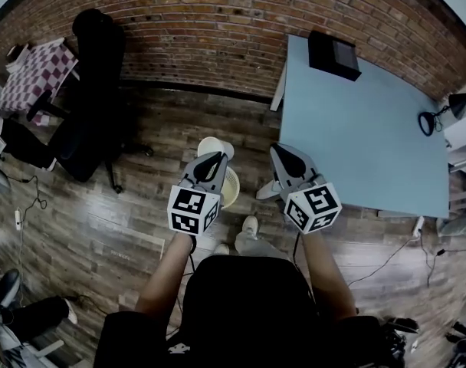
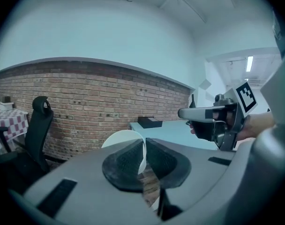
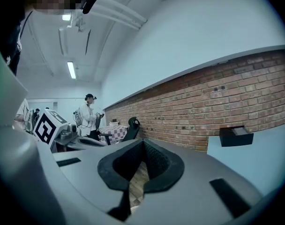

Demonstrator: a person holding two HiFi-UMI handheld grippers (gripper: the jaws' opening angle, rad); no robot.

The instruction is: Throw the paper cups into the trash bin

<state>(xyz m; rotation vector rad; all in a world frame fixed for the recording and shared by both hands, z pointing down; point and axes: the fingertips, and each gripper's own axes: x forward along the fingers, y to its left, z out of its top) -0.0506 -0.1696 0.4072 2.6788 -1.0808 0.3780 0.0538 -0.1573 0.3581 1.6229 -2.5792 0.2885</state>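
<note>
- My left gripper (image 1: pixel 213 159) has its fingers (image 2: pixel 126 161) closed tight on the thin wall of a white paper cup (image 2: pixel 120 138), whose rim stands up between them.
- In the head view the cup hangs over the wooden floor (image 1: pixel 141 205), just beyond the cream ribbed trash bin (image 1: pixel 231 188) under that gripper.
- My right gripper (image 3: pixel 142 149) has its fingers pressed together on nothing, near the blue counter (image 1: pixel 356 136).

White paper cup (image 1: pixel 215 144) in the grey, black-padded left tongs (image 1: pixel 216 158); cream ribbed bin (image 1: pixel 231 190) beneath them; pale blue table (image 1: pixel 363 136) beyond the grey right tongs (image 1: pixel 277 152), black box (image 1: pixel 334 54) on it; red-brown brick wall (image 1: pixel 218 21) ahead; dark wood-plank floor (image 1: pixel 103 213); purple-and-white chequered cloth (image 1: pixel 35 71) far left.
</note>
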